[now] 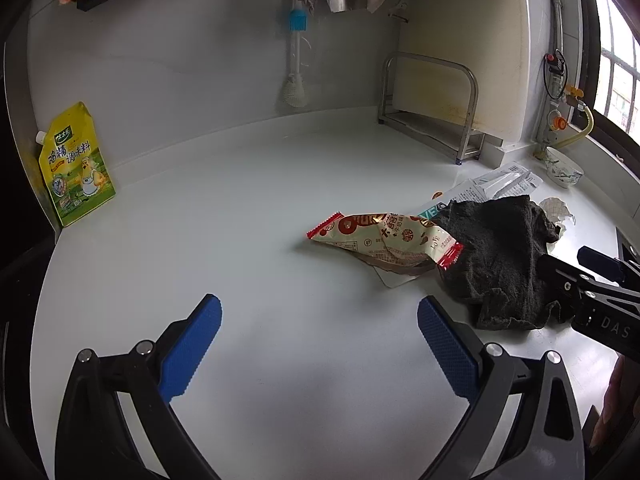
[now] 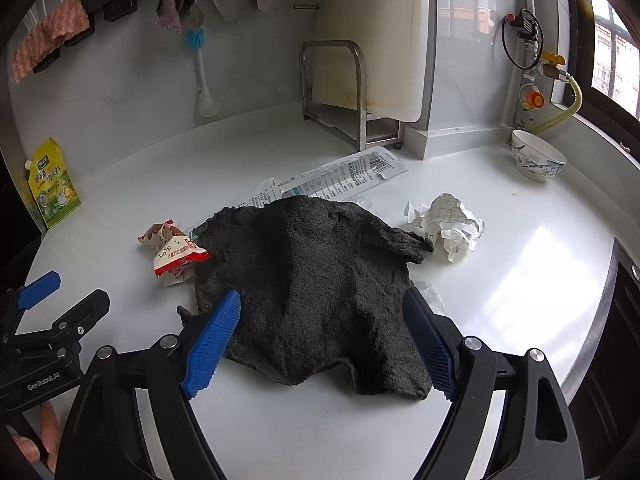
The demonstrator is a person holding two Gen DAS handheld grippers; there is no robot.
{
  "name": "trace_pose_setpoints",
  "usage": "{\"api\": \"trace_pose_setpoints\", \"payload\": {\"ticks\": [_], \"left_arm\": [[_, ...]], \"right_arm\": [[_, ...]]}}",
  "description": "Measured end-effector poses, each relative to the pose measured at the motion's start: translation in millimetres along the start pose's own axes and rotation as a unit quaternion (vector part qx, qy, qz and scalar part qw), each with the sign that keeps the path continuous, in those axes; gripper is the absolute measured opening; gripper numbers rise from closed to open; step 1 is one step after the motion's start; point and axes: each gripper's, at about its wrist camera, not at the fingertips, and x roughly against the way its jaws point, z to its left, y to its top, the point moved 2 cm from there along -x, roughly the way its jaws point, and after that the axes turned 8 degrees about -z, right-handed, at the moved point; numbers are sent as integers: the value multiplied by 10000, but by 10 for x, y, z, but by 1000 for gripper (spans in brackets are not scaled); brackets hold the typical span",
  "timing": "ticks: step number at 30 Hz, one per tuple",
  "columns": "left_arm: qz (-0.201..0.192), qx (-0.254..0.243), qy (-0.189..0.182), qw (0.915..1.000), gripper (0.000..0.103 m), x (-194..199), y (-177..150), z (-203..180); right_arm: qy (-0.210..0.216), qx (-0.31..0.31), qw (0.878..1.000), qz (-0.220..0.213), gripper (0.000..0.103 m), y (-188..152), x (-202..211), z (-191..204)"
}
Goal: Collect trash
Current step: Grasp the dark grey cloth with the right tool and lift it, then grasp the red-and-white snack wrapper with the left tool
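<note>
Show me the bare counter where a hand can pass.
Free: the wide stretch between the yellow pouch and the snack wrapper, reaching the back wall. Crowded: around the dark cloth, hemmed by wrapper, long packet and crumpled paper.

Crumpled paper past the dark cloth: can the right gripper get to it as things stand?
Probably yes. The right gripper is open and empty over the near edge of the cloth. The crumpled paper lies beyond, right of the cloth on bare counter, nothing on it; going over the cloth should do.

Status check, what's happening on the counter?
Both tongs open, empty. Snack wrapper, crumpled paper uncollected. Dark cloth covers long packet.
</note>
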Motion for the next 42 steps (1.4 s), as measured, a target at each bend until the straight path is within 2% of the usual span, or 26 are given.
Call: {"api": "trace_pose_setpoints", "payload": {"ticks": [9,10,11,12,14,17,26,31,36,42], "left_arm": [[84,98,3,9999,97,-46,-18,46],[91,104,5,9999,97,-49,-19,45],[99,109,5,9999,97,-50,-23,45],[105,117,-4,9999,97,-48,-26,43],[120,130,-30,9998,97,-49,-30,36],[115,107,-27,9999,97,-45,-35,27],[40,113,-125,9998,97,-12,-37,11],[1,16,-212,9998,97,-1,-21,-16],[168,-142,-632,9978,97,-27,19,47],[119,-570,-1006,9932,97,-175,83,147]], "right_arm": [[-136,120,9996,216,78,36,-407,158],[-146,134,9995,226,73,20,-421,169],[-139,166,9995,243,60,4,-427,186],[-107,197,9994,267,52,-12,-425,201],[-73,238,9993,279,25,-34,-396,213],[93,78,9996,250,11,-44,-289,182],[275,-625,9974,-230,8,-111,512,-167],[267,-745,9965,-254,8,-245,805,-296],[504,-960,9938,-232,7,-347,957,-314],[775,-1095,9907,-214,7,-391,1020,-232]]}}
